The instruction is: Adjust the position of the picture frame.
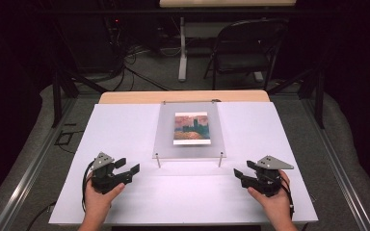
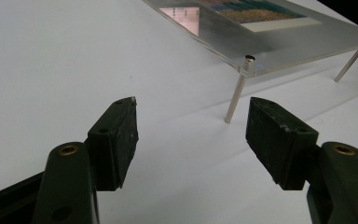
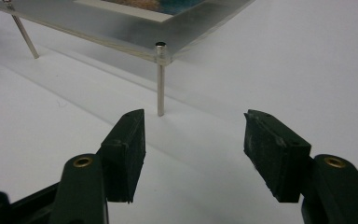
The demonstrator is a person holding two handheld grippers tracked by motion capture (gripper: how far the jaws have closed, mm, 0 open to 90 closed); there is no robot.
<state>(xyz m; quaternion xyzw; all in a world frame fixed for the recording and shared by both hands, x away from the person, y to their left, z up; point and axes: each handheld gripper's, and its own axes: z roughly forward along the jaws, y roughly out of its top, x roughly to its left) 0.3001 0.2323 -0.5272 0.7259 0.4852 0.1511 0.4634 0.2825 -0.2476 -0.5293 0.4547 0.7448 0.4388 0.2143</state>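
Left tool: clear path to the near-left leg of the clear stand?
Probably yes. The left tool is open, holds nothing, and points at that leg with bare white tabletop between them.

A clear plate (image 1: 190, 131) stands level, raised off the white desk (image 1: 125, 192) on thin metal legs (image 2: 237, 95) at its corners. It sits mid-desk, nearer the far edge, its sides square to the desk's edges. A picture (image 1: 191, 128) of a dark building under an orange sky, with a white border, lies flat at the plate's middle.
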